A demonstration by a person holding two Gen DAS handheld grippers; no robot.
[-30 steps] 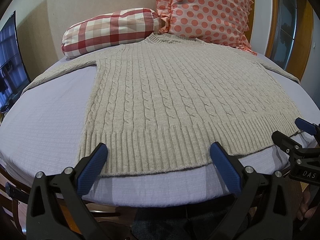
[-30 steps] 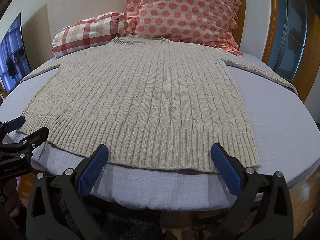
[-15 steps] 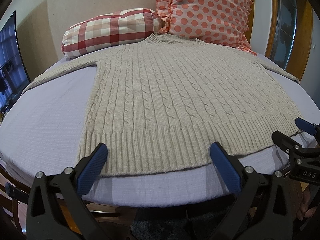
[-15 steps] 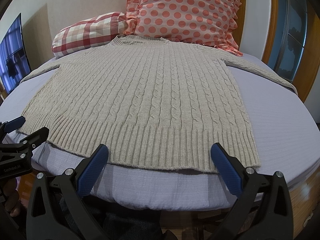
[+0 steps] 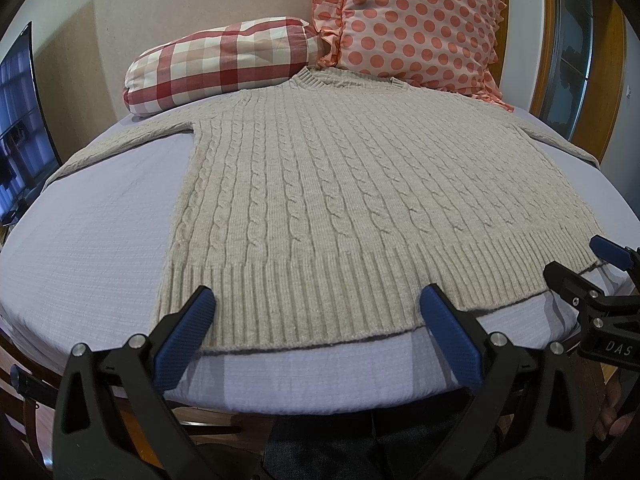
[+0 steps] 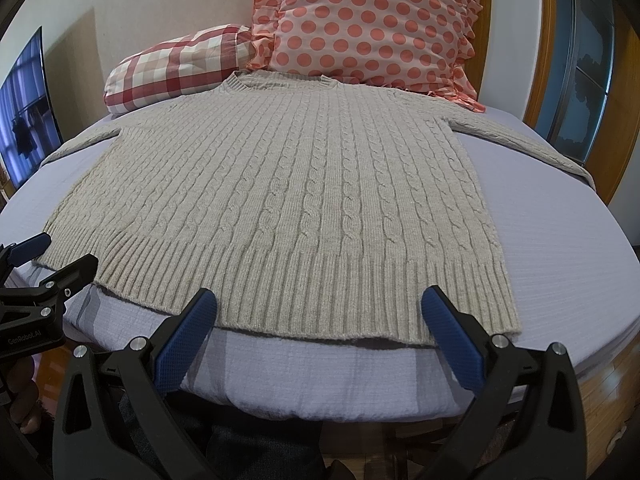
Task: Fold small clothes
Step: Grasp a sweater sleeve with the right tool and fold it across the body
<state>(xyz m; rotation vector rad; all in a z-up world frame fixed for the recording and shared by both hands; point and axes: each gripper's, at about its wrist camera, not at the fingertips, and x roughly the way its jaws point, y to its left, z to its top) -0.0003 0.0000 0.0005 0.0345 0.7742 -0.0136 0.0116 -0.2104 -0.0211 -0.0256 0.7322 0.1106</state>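
A beige cable-knit sweater (image 5: pixel 340 184) (image 6: pixel 288 184) lies flat and face up on a lilac bedspread (image 5: pixel 88 240) (image 6: pixel 560 248), collar toward the pillows, both sleeves spread out to the sides. Its ribbed hem (image 5: pixel 320 300) (image 6: pixel 320 288) runs along the near edge of the bed. My left gripper (image 5: pixel 318 312) hovers open just in front of the hem's left half, holding nothing. My right gripper (image 6: pixel 320 312) hovers open in front of the hem's right half, also with nothing between its blue pads. Each gripper shows at the edge of the other's view.
A red-checked pillow (image 5: pixel 224 64) (image 6: pixel 180 68) and a pink polka-dot pillow (image 5: pixel 416 24) (image 6: pixel 372 24) lean against the wall behind the collar. A dark screen (image 5: pixel 20 132) stands to the left, a wooden-framed window (image 6: pixel 580 60) to the right. A person's fingers (image 5: pixel 612 416) show low down.
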